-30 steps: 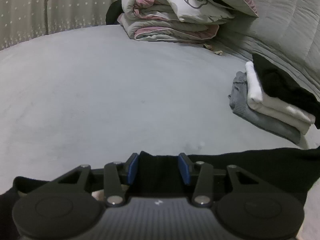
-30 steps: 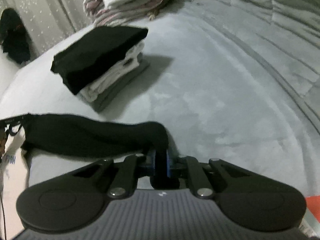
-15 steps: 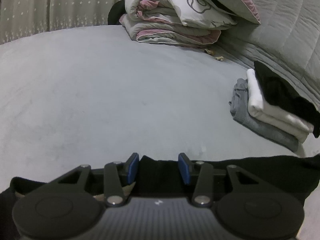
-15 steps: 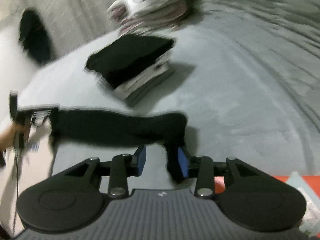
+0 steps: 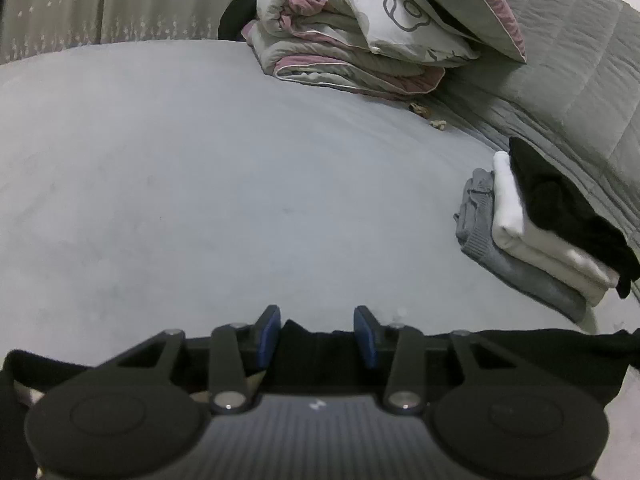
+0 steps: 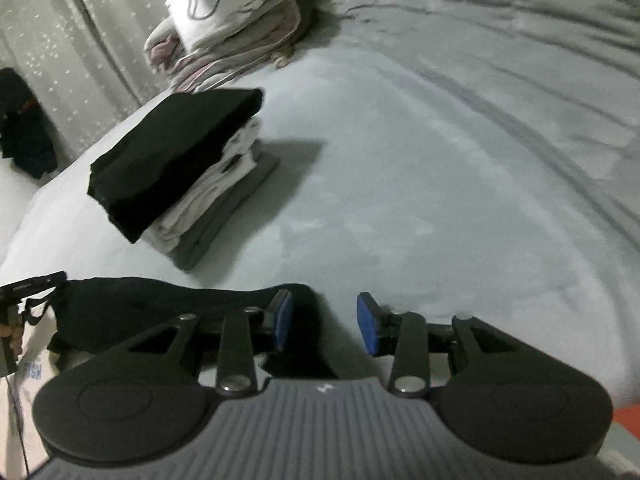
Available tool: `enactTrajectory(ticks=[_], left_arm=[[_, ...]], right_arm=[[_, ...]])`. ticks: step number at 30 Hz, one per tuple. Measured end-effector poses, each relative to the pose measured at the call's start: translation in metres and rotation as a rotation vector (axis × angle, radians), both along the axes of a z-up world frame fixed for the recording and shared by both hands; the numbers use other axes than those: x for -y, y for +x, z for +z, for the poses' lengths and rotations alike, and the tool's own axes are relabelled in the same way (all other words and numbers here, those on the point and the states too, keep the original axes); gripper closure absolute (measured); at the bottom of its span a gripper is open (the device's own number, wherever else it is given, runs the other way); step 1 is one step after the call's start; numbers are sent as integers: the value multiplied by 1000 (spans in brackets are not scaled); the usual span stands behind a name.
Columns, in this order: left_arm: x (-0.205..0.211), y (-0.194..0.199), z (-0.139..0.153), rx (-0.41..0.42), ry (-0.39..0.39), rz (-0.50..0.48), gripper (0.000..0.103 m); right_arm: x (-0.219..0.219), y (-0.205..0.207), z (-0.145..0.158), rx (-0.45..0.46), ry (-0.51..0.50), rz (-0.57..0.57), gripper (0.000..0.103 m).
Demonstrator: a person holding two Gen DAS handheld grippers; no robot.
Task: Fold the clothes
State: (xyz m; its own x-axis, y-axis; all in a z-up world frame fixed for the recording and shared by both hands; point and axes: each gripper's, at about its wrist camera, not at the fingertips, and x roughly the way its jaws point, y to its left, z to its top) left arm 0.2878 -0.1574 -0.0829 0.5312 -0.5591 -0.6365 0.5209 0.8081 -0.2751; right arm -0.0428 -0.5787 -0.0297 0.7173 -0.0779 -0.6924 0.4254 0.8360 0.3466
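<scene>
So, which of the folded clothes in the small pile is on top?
The black garment is on top. The white one lies under it, and the grey one is at the bottom, on the bed.

Black garment (image 5: 520,352): near part hidden behind the left gripper (image 5: 316,334) body. Folded stack (image 5: 560,240): cut by the right picture edge. Small debris (image 5: 428,116) near the bedding: too small to identify.

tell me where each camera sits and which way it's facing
Left wrist: rides on the left hand-held gripper, angled down across the bed toward the folded bedding; its open blue-padded fingers straddle the black garment.
Right wrist: rides on the right hand-held gripper, aimed down over the bed; fingers open, garment beside the left pad.
Shared: the black garment, the stack of folded clothes, bedding, bed.
</scene>
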Motion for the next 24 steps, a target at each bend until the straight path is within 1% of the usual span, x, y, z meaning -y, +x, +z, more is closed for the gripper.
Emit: enactTrajectory(ticks=[2,3,4,5,7,9,11,12,14,16,18,20,23,24], left_arm=[[-2,1,-1,-5,-10,6,66],[-2,2,-1,-6,-11,8,69],[-2,2,-2,-7,-9,13,71],[-2,2,-3,-8,-7,18,75],[-2,2,-4,-13,-7,24,80],[0,1,-4,-6,-3,18,99],[2,-3,-1,36,15,37,103],[3,-7,2,79,31,63,103],[3,-14,7,151,30,102,103],[3,-17,7,187,28,133,103],[5,-18,4,193,40,143,103],[7,-19,1,178,44,138,103],[12,-21,0,156,67,124,100],[14,-22,0,154,79,124,97]], right_arm=[[-4,10,-3,-4,-10,15,63],[-7,14,-4,-12,-19,25,64],[-10,18,-6,-21,-28,36,76],[-13,22,-7,-29,-37,47,92],[-17,26,-4,-32,-73,45,95],[-21,26,2,-17,-115,30,96],[-20,22,14,32,-153,-18,97],[-23,22,19,42,-194,-29,97],[-28,22,29,61,-278,-49,97],[-31,27,33,68,-338,-56,97],[-34,35,33,64,-391,-66,97],[-34,49,24,21,-447,-63,97],[-26,68,1,-66,-461,-75,97],[-23,74,-8,-95,-461,-79,97]])
